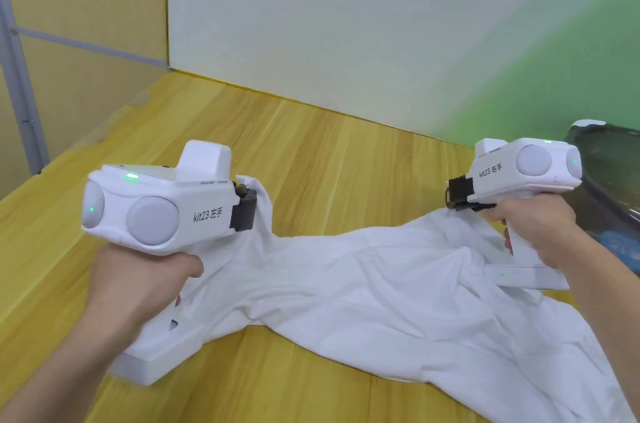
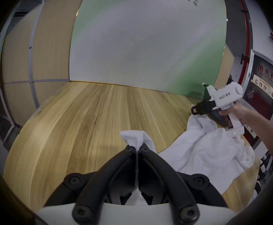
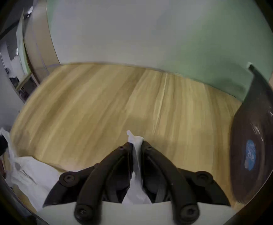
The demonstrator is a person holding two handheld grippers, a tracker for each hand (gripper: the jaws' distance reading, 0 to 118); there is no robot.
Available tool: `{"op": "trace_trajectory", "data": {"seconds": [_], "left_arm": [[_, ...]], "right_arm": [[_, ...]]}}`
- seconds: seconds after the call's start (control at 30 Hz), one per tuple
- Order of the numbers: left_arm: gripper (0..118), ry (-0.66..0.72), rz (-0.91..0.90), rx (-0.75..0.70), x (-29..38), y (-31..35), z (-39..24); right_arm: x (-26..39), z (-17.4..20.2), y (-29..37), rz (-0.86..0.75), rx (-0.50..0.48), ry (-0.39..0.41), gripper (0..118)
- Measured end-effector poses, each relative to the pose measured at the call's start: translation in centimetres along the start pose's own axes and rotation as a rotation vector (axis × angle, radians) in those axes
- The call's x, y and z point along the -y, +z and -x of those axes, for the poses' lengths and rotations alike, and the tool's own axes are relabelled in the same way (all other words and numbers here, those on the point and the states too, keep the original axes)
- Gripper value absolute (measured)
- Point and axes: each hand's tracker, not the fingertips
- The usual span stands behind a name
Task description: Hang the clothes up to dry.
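Shirt [image 1: 387, 293]: one white garment, crumpled, lies across the wooden table [image 1: 325, 136], its bulk spread toward the near right edge. Two grippers hold it, one at each end. The left gripper [image 1: 247, 208] has its two jaws pressed together on a bunched fold of the cloth, and a tuft of white fabric pokes out past the tips in the left gripper view [image 2: 136, 147]. The right gripper [image 1: 455, 196] is likewise clamped on the shirt, with a thin strip of cloth pinched between its jaws and a small point standing above them in the right gripper view [image 3: 135, 145]. Both pinched parts are lifted slightly off the table while the rest sags between them. One hand grips each tool: the left hand [image 1: 134, 283] and the right hand [image 1: 540, 224]. One dark basin [image 1: 609, 180] stands at the far right of the table, just beside the right gripper, with something blue inside it.
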Motion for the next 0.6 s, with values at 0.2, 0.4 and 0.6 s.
{"op": "trace_trajectory", "data": {"seconds": [0.2,0.4,0.6], "left_arm": [[0,0.063,-0.194,-0.073,-2.0,3.4,-0.3],[0,0.001,-0.436,-0.069,-7.3,9.4,-3.8],[0,-0.015,-0.623,-0.099,-16.6,15.4,-6.3]], "right_arm": [[0.1,-0.3,11.2,-0.269,0.04,0.022,11],[-0.7,-0.5,24.2,-0.519,0.088,0.017,12],[-3.7,-0.2,36.9,-0.784,0.183,0.008,12]]}}
